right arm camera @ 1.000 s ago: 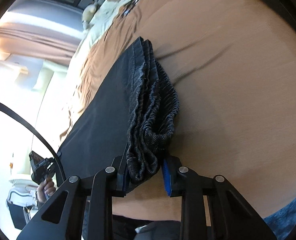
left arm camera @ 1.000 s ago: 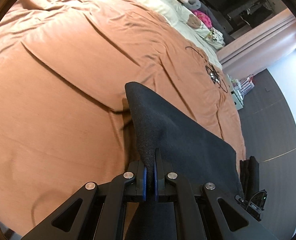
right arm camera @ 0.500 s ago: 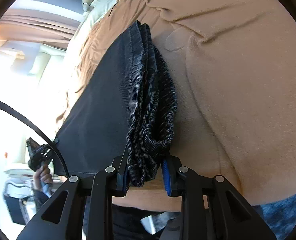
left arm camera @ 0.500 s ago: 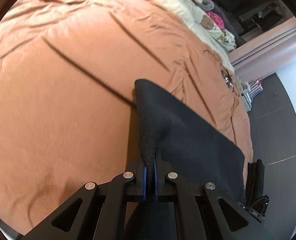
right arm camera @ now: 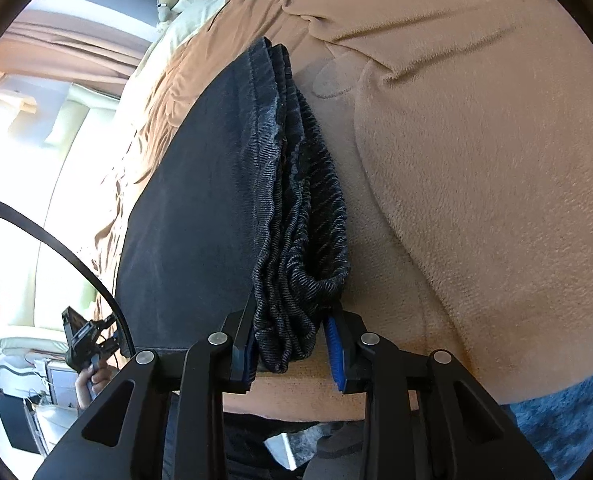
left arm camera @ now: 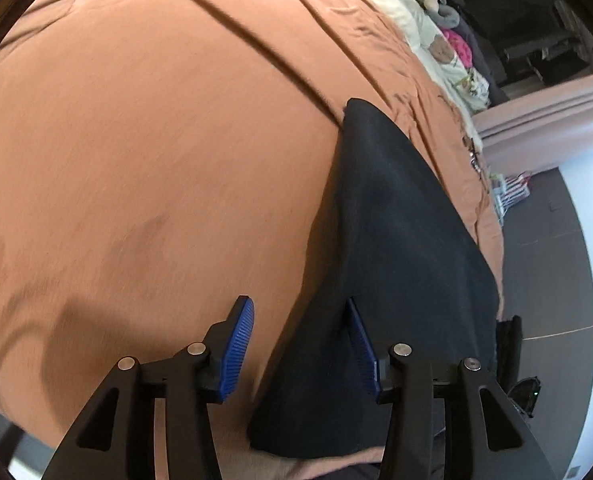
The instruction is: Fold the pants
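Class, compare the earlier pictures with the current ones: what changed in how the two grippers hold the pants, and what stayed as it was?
The left gripper opened and let go of the pants, which it had pinched. The right gripper stays clamped on the bunched waistband, over the orange blanket.

a: where does the light come from?
b: daylight at the left of the right wrist view, blown out to white glare there; the bedspread [right arm camera: 476,168] is evenly lit.
a: and sharpness?
b: left wrist view is soft with motion smear across the bedspread [left arm camera: 156,140], shadows lower left. both bend strongly toward dark circular edges.
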`<state>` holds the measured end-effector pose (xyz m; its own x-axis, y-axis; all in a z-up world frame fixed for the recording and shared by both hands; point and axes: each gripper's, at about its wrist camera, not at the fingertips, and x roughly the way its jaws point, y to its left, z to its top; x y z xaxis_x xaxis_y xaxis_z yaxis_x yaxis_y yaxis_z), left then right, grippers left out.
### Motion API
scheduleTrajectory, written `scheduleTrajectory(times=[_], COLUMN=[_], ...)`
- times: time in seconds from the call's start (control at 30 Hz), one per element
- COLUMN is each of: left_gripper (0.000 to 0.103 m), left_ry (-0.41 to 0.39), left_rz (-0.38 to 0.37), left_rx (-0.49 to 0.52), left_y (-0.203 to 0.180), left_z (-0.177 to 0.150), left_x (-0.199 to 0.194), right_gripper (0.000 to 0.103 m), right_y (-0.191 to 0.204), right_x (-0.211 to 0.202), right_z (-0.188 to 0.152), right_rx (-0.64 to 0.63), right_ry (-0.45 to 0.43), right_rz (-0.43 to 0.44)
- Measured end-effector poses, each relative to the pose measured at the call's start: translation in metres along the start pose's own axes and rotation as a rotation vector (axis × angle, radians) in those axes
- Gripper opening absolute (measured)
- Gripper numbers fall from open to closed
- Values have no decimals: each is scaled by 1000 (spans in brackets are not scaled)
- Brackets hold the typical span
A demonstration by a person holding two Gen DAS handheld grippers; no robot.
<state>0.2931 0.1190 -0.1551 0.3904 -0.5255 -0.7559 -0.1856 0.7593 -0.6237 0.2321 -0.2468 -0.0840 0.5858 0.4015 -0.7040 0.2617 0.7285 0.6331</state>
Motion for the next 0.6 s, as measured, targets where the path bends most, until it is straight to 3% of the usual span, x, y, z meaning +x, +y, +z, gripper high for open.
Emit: scheduleTrajectory(times=[0.33, 0.6], left_gripper=[50, 50], left_ry=[-59, -131], left_rz=[-105, -123], left_rx=[-62, -113], left_y=[12, 14], left_z=[-42, -60], left_x=[-12, -18], right_gripper=[30, 30], right_y=[25, 54], right_x=[-28, -43], right_z=[-18, -28], right_rx=[-150, -247], right_ry=[-95, -155], right_rz=[-94, -76])
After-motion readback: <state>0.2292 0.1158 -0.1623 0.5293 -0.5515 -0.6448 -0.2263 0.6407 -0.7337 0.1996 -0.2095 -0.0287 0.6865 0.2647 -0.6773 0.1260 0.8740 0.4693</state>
